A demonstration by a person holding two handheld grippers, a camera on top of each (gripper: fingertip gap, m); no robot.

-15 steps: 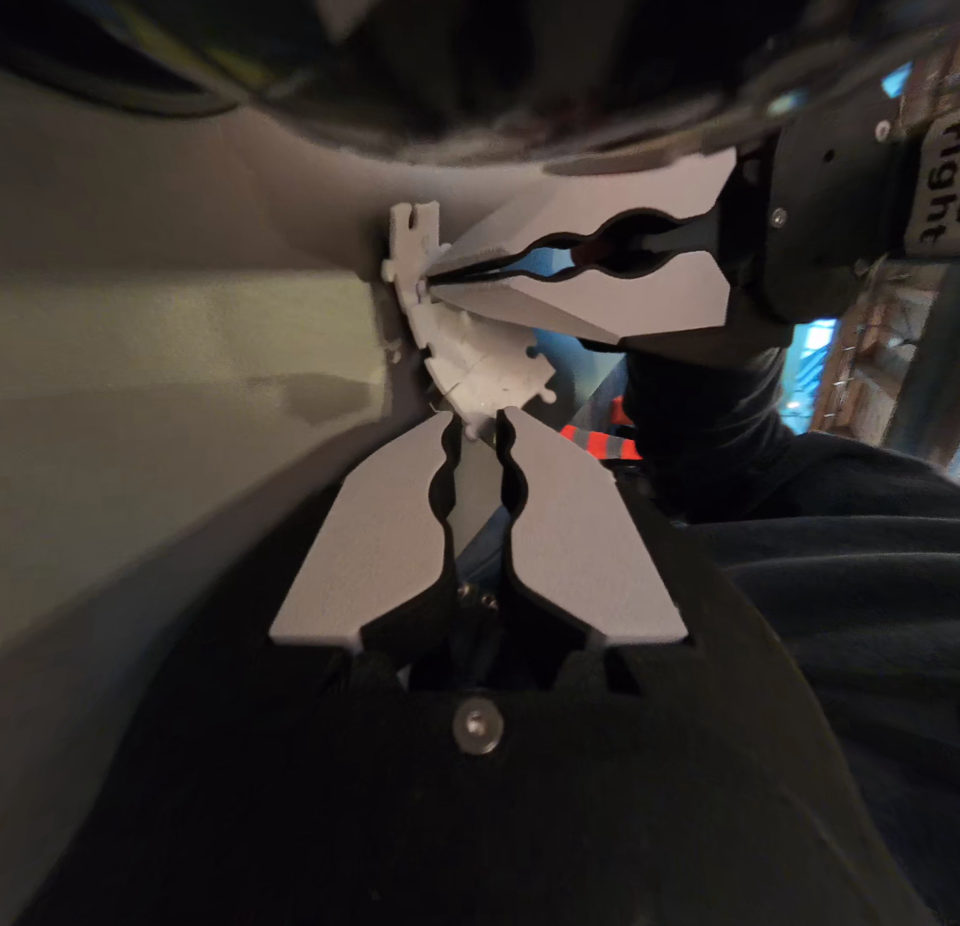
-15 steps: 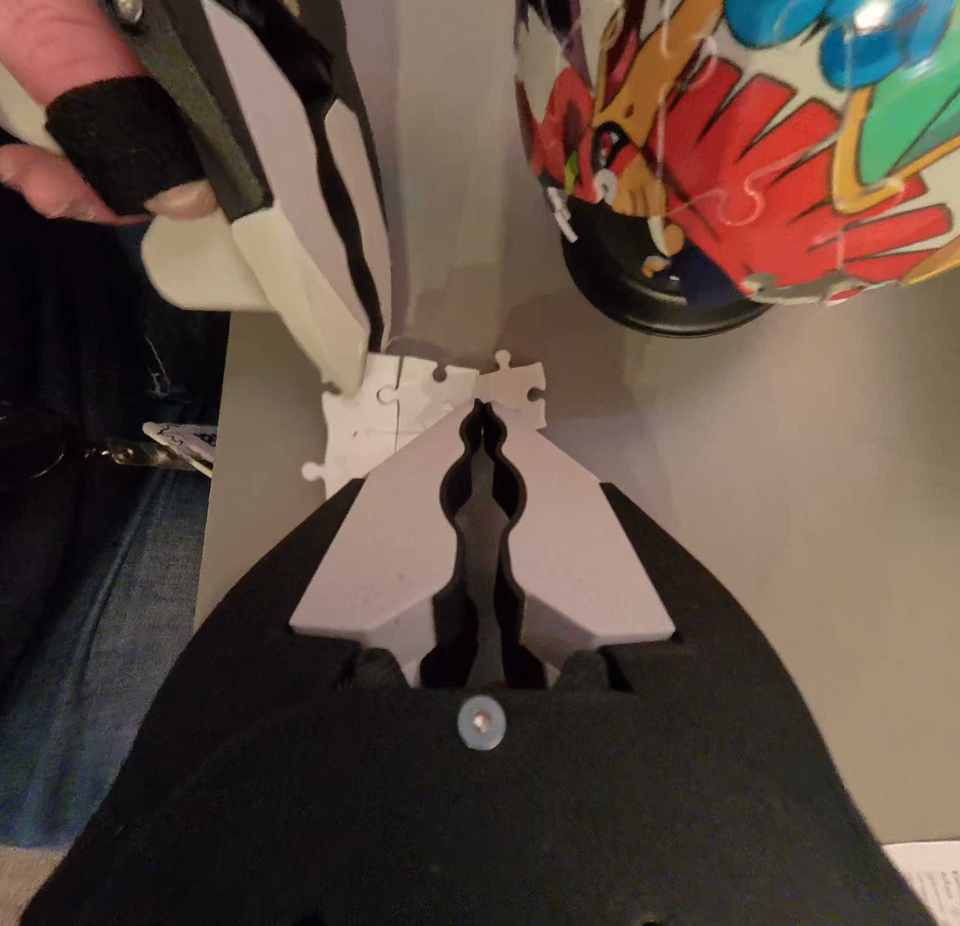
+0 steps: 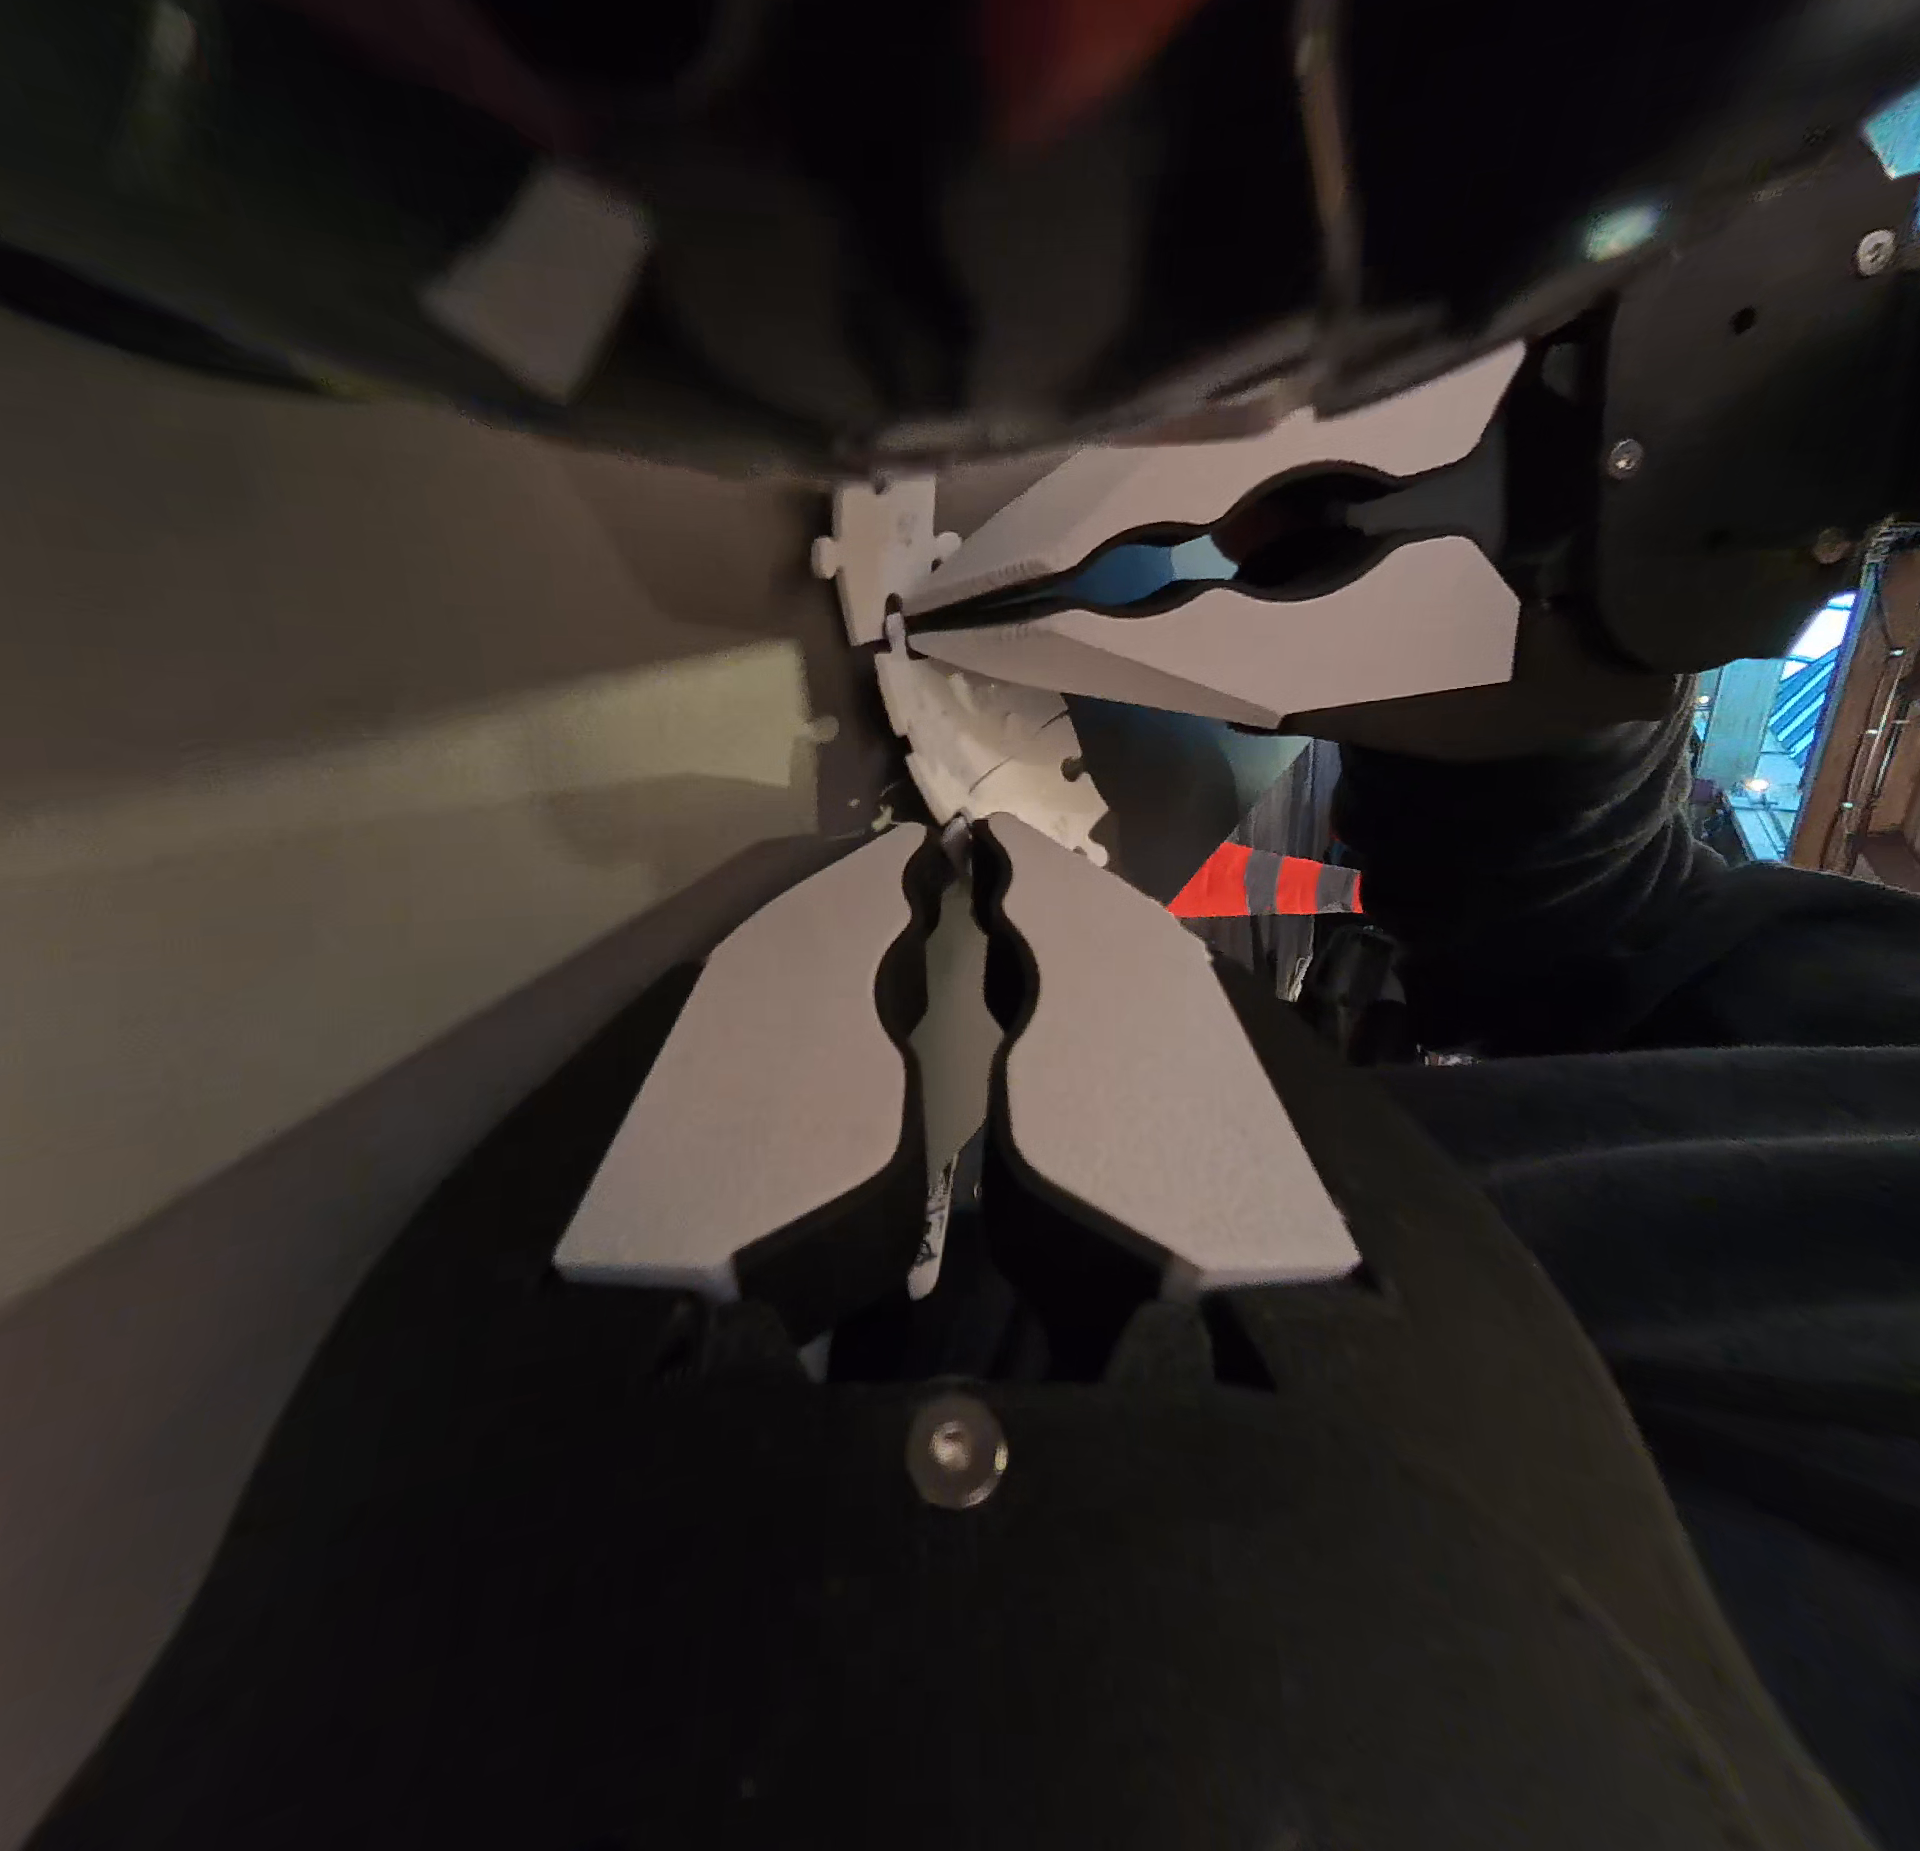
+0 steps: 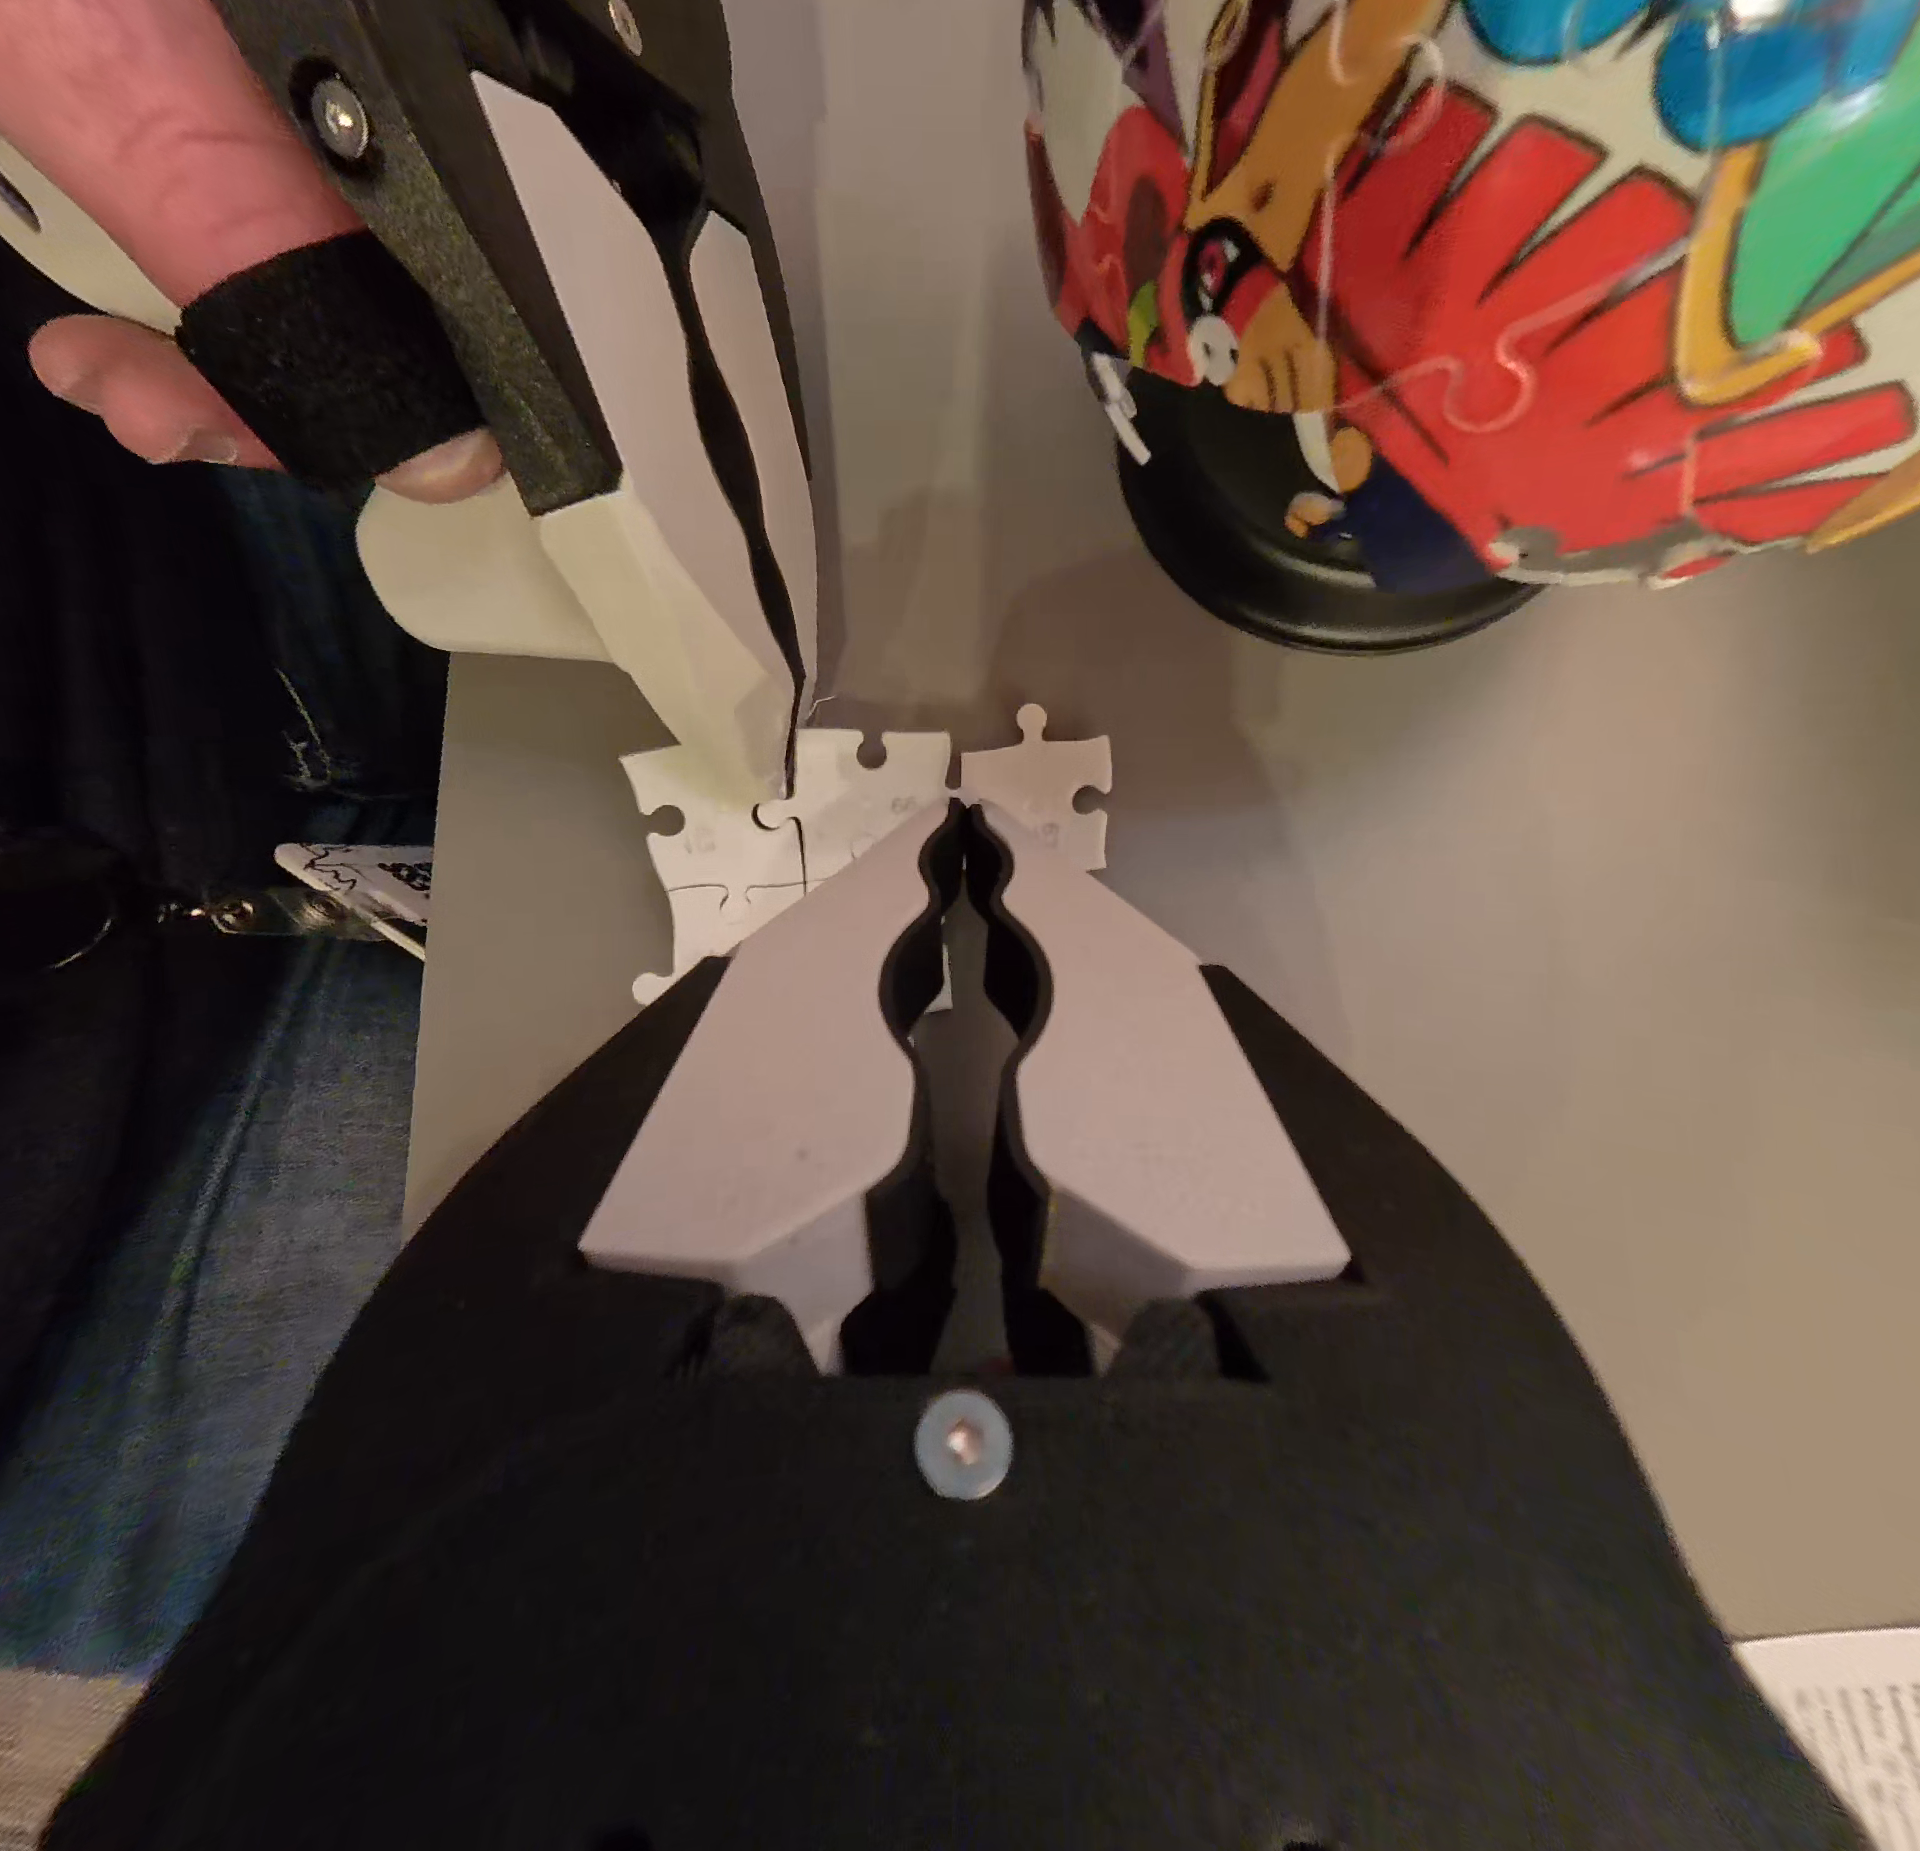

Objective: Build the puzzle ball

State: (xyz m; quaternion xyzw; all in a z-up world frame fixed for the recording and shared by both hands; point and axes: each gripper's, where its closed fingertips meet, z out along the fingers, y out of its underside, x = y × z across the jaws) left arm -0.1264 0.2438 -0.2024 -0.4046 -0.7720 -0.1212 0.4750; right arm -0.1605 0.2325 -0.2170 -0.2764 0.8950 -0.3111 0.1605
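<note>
Fingers of the right gripper [image 4: 961,814] are clenched on a single white jigsaw piece [image 4: 1044,788], pinching its lower left corner. Those of the left gripper [image 4: 790,752], coming in from 11 o'clock in the right wrist view, are clamped on the top edge of a curved white panel of joined jigsaw pieces [image 4: 727,845]. Both are held above the near edge of the grey tabletop [image 4: 1455,970]. Compared with half a second ago, the single piece has levelled out. It then sat tilted across the panel's 3 o'clock edge; it now stands square to that edge, with the two outlines meeting along a narrow seam. The left gripper's hold has also shifted along the panel's top edge toward that seam. Whether the tab is fully seated cannot be told from either view. Judgement: the joint is aligned and at the pressing-in stage, not yet confirmed locked. The glossy multicoloured puzzle ball [image 4: 1507,243], partly built, rests on its round black stand [image 4: 1299,596] at 1 o'clock, well apart from the panel. Fitting the panel to it remains outstanding.
</note>
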